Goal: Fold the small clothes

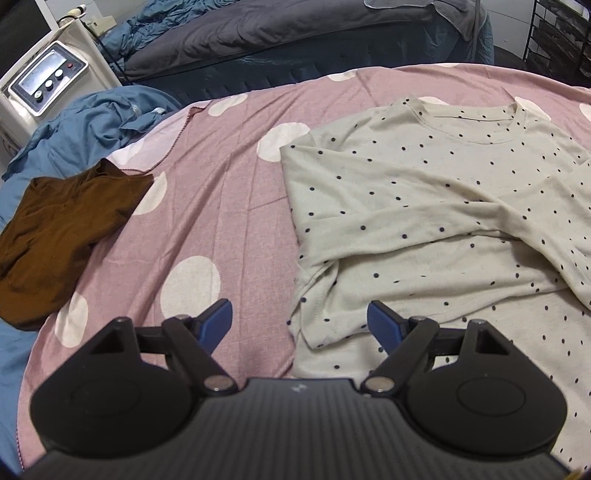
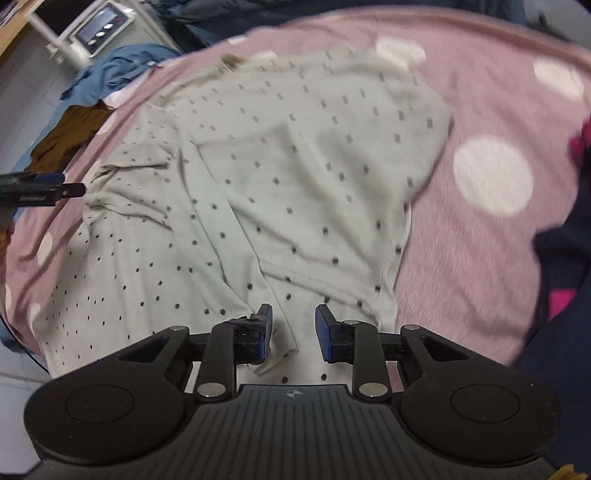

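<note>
Cream shirt with dark dots point(image 1: 436, 192), spread flat on a pink bedsheet with white circles point(image 1: 229, 221), neckline toward 12 o'clock in the left wrist view, both sleeves folded inward across the chest. Lower left edge of the shirt bunched into a small fold just between the left gripper point(image 1: 300, 325) fingers: the blue pad point(image 1: 382, 325) at 3 o'clock sits over the cloth, the pad at 9 o'clock over bare sheet. Left fingers wide apart, nothing pinched, no visible press on the fabric.

In the right wrist view, heavily blurred, same shirt point(image 2: 295, 166) stretching away to 12 o'clock from the right gripper point(image 2: 293, 330). Right fingers at a middling, narrower gap, with a folded cuff edge of the shirt lying beside the 9 o'clock pad point(image 2: 264, 332) and shirt fabric beneath the gap; no firm contact visible between pads and cloth, so apparently not gripping. Tip of the left gripper point(image 2: 70, 190) entering at 9 o'clock, close by the shirt's bunched side edge.

Further out: a brown garment point(image 1: 62, 236) crumpled at 9 o'clock of the shirt, well apart, partly on the sheet and partly on blue bedding point(image 1: 85, 122). Beyond at 11 o'clock, a white machine with a screen and knobs point(image 1: 48, 81). At 12 o'clock, a grey duvet point(image 1: 280, 29) on a bed behind. At 3 o'clock in the right wrist view, dark and magenta cloth point(image 2: 565, 258), too blurred to identify.
</note>
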`<state>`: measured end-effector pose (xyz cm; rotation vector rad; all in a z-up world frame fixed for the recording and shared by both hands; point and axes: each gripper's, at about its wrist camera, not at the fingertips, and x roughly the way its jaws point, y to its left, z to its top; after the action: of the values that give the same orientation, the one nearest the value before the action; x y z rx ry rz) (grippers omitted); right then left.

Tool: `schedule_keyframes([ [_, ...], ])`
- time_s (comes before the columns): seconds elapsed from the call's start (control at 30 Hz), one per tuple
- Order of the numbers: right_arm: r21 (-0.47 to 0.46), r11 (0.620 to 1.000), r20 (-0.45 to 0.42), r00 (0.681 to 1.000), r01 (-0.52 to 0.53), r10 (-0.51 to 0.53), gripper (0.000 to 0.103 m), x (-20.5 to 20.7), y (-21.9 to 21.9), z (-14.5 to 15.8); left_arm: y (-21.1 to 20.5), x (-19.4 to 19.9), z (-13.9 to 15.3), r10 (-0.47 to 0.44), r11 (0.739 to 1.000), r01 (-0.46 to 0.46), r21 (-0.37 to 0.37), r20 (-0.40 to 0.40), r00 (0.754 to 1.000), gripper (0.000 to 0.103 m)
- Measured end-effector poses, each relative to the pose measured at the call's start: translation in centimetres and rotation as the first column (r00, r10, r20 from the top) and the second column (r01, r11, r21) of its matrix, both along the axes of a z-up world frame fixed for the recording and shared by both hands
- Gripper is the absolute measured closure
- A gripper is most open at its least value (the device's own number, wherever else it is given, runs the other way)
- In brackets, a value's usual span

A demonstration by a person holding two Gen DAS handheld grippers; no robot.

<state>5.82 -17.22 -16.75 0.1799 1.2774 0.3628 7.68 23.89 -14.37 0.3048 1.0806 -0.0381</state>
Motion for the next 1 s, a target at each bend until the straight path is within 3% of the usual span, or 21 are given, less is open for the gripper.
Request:
schedule_keyframes([
  [0.03, 0.022, 1.0, -0.037, 0.999, 0.008, -0.007, 0.056, -0.3, 0.1, -0.6, -0.1, 0.0, 0.0, -0.001, 1.0, 0.001, 0.0, 0.001, 1.0, 0.022],
  [0.1, 0.018, 1.0, -0.032, 0.999, -0.026, 0.026, 0.058, -0.8, 0.8, -0.8, -0.1, 0.0, 0.1, 0.0, 1.0, 0.0, -0.004, 0.001, 1.0, 0.022],
  [0.13, -0.006, 0.999, -0.015, 0.998, -0.053, 0.053, 0.065, -1.0, 1.3, -0.6, -0.1, 0.1, 0.1, 0.002, 1.0, -0.002, -0.007, 0.001, 1.0, 0.022],
  [0.17, -0.01, 0.997, -0.016, 0.997, -0.07, 0.07, 0.101, -1.1, 1.4, -0.4, 0.0, 0.1, 0.1, 0.003, 1.0, -0.003, -0.008, 0.002, 1.0, 0.022],
  [0.3, 0.025, 0.998, 0.053, 0.997, -0.051, 0.049, 0.1, -0.3, 0.1, 2.6, 0.3, 0.2, 0.5, 0.008, 1.0, -0.007, -0.022, 0.025, 1.0, 0.022],
  [0.43, -0.105, 0.994, 0.195, 0.979, -0.036, 0.056, 0.1, 2.1, -2.2, 5.9, 0.5, 0.8, 0.5, -0.015, 1.0, 0.016, -0.009, 0.037, 0.999, 0.022],
  [0.57, -0.221, 0.975, 0.202, 0.977, -0.018, 0.063, 0.1, 4.8, -4.2, 4.4, 0.6, 1.8, -0.5, -0.037, 0.999, 0.037, 0.019, 0.03, 0.999, 0.023],
  [0.67, -0.226, 0.973, 0.179, 0.98, -0.041, 0.083, 0.099, 6.3, -4.1, 2.2, 0.5, 2.4, -1.3, -0.05, 0.998, 0.049, 0.05, 0.015, 0.999, 0.023],
  [0.73, -0.249, 0.968, 0.188, 0.98, -0.012, 0.061, 0.094, 6.9, -3.8, 1.4, 0.4, 2.7, -1.8, -0.06, 0.995, 0.059, 0.077, 0.011, 0.998, 0.023],
  [0.77, -0.266, 0.964, 0.193, 0.981, 0.023, 0.03, 0.077, 7.1, -3.6, 1.6, 0.4, 2.7, -2.0, -0.067, 0.993, 0.065, 0.094, 0.011, 0.998, 0.024],
  [0.8, -0.287, 0.957, 0.216, 0.976, 0.051, 0.012, 0.075, 6.9, -3.4, 2.1, 0.5, 2.8, -2.3, -0.069, 0.991, 0.067, 0.114, 0.013, 0.998, 0.024],
  [0.83, -0.29, 0.955, 0.256, 0.967, 0.059, 0.018, 0.074, 6.5, -3.1, 2.9, 0.5, 2.8, -2.5, -0.068, 0.989, 0.065, 0.132, 0.014, 0.998, 0.024],
  [0.9, -0.29, 0.956, 0.341, 0.939, 0.051, 0.054, 0.06, 5.0, -1.9, 4.8, 0.8, 2.9, -2.9, -0.067, 0.989, 0.066, 0.13, 0.01, 0.998, 0.026],
  [0.97, -0.268, 0.963, 0.377, 0.923, 0.028, 0.078, 0.055, 3.9, -0.5, 5.8, 1.0, 3.1, -3.1, -0.07, 0.993, 0.069, 0.094, 0.003, 0.998, 0.031],
  [1.0, -0.226, 0.974, 0.364, 0.927, -0.011, 0.095, 0.058, 3.5, 0.1, 5.9, 0.9, 3.1, -3.2, -0.071, 0.994, 0.07, 0.088, 0.002, 0.997, 0.032],
])
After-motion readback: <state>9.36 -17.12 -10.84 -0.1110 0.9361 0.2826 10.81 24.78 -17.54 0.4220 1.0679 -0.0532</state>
